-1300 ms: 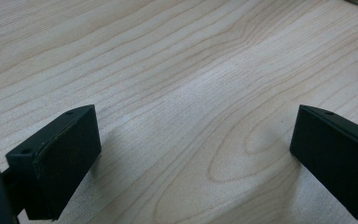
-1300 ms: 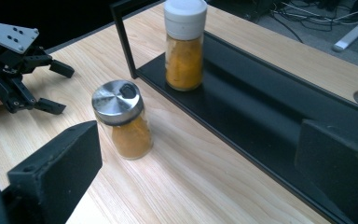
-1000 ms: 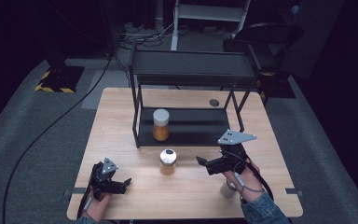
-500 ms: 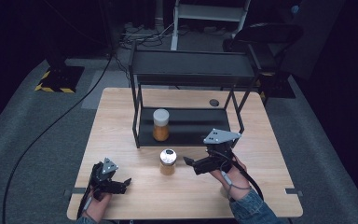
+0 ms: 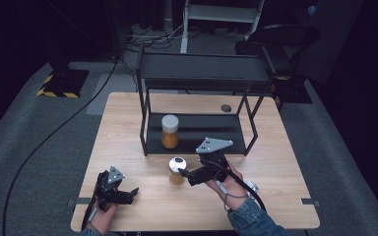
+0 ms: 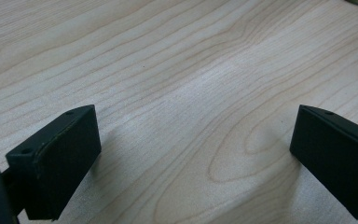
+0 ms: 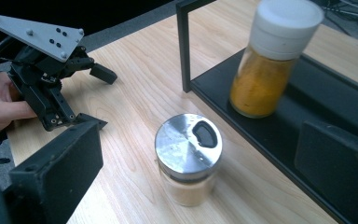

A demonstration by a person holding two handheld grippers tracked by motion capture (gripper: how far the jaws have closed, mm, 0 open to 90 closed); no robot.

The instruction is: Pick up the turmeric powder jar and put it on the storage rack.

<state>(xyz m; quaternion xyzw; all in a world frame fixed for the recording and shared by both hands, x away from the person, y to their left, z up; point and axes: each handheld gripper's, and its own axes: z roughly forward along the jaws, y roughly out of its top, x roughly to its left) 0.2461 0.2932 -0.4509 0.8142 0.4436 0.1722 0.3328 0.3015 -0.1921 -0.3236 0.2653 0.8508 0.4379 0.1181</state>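
Observation:
A small glass jar with a metal lid [image 5: 177, 169] [image 7: 189, 156] stands on the wooden table [image 5: 275, 162], just in front of a black shelf rack [image 5: 202, 73]. A taller jar with a white lid and orange powder [image 5: 170, 130] [image 7: 270, 60] stands on the rack's lower shelf [image 7: 279, 126]. My right gripper [image 5: 185, 175] [image 7: 198, 168] is open, and its jaws reach toward the small jar from the right without touching it. At the front left my left gripper [image 5: 128, 192] [image 6: 196, 158] [image 7: 91, 93] stays open over bare wood, holding nothing.
A dark round disc [image 5: 225, 107] lies on the table behind the rack. Something small and white [image 5: 251, 186] lies by the right hand. The table's front edge runs close under both hands. A cable [image 5: 44, 147] trails over the grey floor at left.
My right gripper has moved left and a little forward, up to the metal-lidded jar. The left gripper and both jars have stayed in place.

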